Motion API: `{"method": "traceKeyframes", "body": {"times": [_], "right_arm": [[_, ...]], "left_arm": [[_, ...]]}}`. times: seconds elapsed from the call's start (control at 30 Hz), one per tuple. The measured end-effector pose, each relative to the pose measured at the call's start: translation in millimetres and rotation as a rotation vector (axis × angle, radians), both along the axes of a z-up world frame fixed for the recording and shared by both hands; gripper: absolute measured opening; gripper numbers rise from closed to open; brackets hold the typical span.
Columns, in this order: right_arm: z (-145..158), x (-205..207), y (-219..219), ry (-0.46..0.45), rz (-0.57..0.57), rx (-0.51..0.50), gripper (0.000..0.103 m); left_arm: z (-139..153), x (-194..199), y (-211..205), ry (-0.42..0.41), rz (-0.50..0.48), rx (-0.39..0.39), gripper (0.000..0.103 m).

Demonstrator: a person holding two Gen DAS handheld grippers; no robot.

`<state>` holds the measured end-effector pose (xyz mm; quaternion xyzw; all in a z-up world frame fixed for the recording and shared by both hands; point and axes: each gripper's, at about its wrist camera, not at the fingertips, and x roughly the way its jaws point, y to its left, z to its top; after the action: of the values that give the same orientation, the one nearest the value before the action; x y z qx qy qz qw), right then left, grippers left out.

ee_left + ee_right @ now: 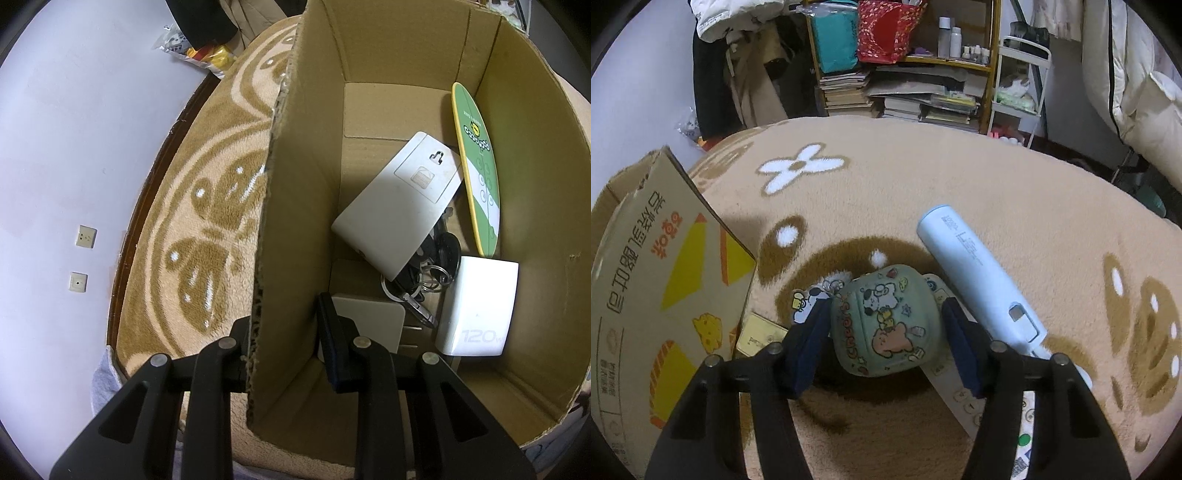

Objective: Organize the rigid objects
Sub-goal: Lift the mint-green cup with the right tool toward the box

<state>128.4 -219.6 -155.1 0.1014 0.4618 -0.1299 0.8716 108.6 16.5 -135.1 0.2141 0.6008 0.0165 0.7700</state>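
- Straddled by the right tool (884,334), a green cartoon-printed case (886,321) lies on the patterned blanket (960,177). The two dark pads sit close on either flank of it; I cannot tell whether they have closed enough to grip it or are only near its sides.
- Just to its right lies a pale blue cylindrical device (979,277), and beneath both of them a white remote control (960,391) with rows of buttons. A small gold box (757,338) rests to the left of the case, against the foot of the cardboard box (665,277).
- By this reading, these four things are still waiting outside the box, so a fair share of the sorting is left.
- Inside the box, the left-wrist view shows what is already put away: a white flat card-like pack (399,199), a green and yellow oval board (476,166) leaning on the far wall, a white charger marked 120W (480,306), a bunch of keys (428,273) and a white block (369,325).
- Left tool (284,328) stands open astride the box's side wall (295,221), one finger outside and one inside, not pinching the cardboard as far as I can see.
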Motion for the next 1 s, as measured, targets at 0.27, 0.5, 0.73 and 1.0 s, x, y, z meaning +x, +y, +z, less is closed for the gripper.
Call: {"method": "traceKeyframes", "body": {"times": [0.27, 0.5, 0.73, 1.0], "right_arm": [[4.0, -4.8, 0.4, -0.024, -0.012, 0.004, 0.064], [12.5, -8.3, 1.9, -0.039, -0.008, 0.032, 0.064], [45.3, -16.2, 10.9, -0.137, 0.005, 0.044, 0.064], [102.6, -33.8, 37.6, -0.312, 0.089, 0.084, 0.064]], "left_arm": [[0.1, 0.3, 0.6, 0.002, 0.003, -0.006, 0.025], [0.1, 0.5, 1.5, 0.003, 0.003, -0.008, 0.025], [0.1, 0.6, 1.7, 0.003, 0.003, -0.008, 0.025], [0.2, 0.7, 1.8, 0.003, 0.003, -0.008, 0.025]]}}
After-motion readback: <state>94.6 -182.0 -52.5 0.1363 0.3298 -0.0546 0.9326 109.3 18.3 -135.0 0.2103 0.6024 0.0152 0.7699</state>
